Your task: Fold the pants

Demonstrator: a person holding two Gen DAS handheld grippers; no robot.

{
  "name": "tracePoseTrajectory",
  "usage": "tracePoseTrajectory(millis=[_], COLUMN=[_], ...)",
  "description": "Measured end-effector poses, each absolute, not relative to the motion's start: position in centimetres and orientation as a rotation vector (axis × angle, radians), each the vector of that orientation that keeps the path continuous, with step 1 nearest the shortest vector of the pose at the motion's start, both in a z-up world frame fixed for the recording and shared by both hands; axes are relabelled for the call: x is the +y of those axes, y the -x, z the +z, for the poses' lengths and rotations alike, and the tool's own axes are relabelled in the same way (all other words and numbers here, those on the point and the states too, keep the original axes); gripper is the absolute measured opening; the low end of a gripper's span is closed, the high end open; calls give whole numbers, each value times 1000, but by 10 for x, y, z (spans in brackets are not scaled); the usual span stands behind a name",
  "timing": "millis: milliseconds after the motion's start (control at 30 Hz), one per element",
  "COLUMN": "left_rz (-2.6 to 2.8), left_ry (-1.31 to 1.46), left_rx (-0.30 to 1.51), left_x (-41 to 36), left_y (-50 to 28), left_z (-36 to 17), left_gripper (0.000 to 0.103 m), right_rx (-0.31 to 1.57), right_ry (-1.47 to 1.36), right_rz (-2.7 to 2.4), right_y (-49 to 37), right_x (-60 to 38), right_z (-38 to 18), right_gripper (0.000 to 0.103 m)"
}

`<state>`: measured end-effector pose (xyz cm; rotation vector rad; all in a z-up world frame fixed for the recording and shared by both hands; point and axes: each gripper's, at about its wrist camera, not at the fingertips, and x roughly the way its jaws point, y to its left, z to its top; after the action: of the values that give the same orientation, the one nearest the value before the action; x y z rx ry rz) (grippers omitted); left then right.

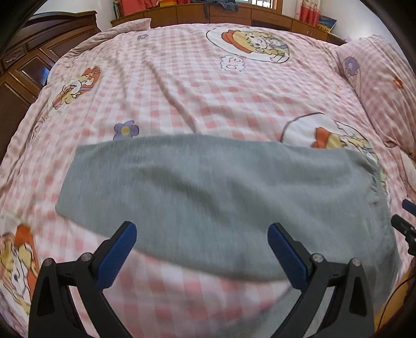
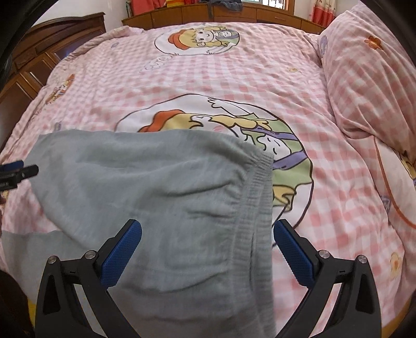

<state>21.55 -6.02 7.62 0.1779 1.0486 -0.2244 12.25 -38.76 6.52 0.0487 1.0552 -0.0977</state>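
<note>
Grey pants [image 1: 208, 197] lie folded lengthwise across the pink checked bedspread [image 1: 182, 78], legs to the left and the ribbed waistband [image 2: 257, 197] to the right. My left gripper [image 1: 201, 231] hovers open over the near edge of the legs, holding nothing. Over the waist end my right gripper [image 2: 208, 228] stands open, its blue pads [image 2: 122, 254] either side of the cloth without pinching it. The right gripper's tip shows at the left wrist view's right edge [image 1: 403, 226]. The left gripper's tip [image 2: 18, 171] shows at the left edge of the right wrist view.
A pink checked pillow [image 2: 371, 85] lies at the bed's right side. Dark wooden cabinets [image 1: 23, 67] stand on the left. A wooden headboard shelf [image 1: 234, 13] with clothes and books runs along the far side.
</note>
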Motion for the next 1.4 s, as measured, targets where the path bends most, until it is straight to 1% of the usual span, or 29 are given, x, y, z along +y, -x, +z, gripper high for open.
tracePoseTrajectory(millis=[267,567,767,933,967,1033,1067,1100,1133,1167,1200,1233,1300,1400], left_rz=[-228,-251,-293,-306,-308,-327,-352,-370,-384,-389,-385,-386,-379,-373], left_ry=[-188,-313,-415,-337,-335,-329,-315,-310,-304,-304,-311,-312,-305,-252], left_rx=[1090,1110,1155,1172,1163,1151,1144,1139,1135,1129,1127,1126,1113,1101], left_x=[-48,-47,-55,-49,-49,-49,-50,-51,-51,-53,-54,-56,-54,-49], left_y=[-281,-341,-368,-375,-374,-368,-364,-360,-355,-351,-348,-344,-337,-329], left_z=[65,45,14,0,0,0,3,5,6,9,10,11,14,25], left_gripper=[102,102,102,103,101,90,76,53,40,20,8,7,4,3], right_rx=[1091,1125,1180,1187,1186,1181,1178,1171,1164,1158,1153,1150,1139,1095], right_ry=[-12,20,39,-3,-18,-24,-26,-29,-34,-42,-53,-73,-122,-124], right_rz=[-118,-127,-114,-105,-105,-106,-103,-94,-85,-75,-67,-45,-2,38], right_y=[-165,-208,-227,-234,-234,-236,-235,-234,-233,-231,-229,-227,-221,-206], right_x=[-404,-421,-424,-429,-430,-429,-428,-427,-427,-426,-425,-425,-425,-420], right_z=[51,35,12,1,0,0,2,5,8,11,15,19,27,44], right_gripper=[103,103,103,103,103,100,93,80,72,53,33,27,25,24])
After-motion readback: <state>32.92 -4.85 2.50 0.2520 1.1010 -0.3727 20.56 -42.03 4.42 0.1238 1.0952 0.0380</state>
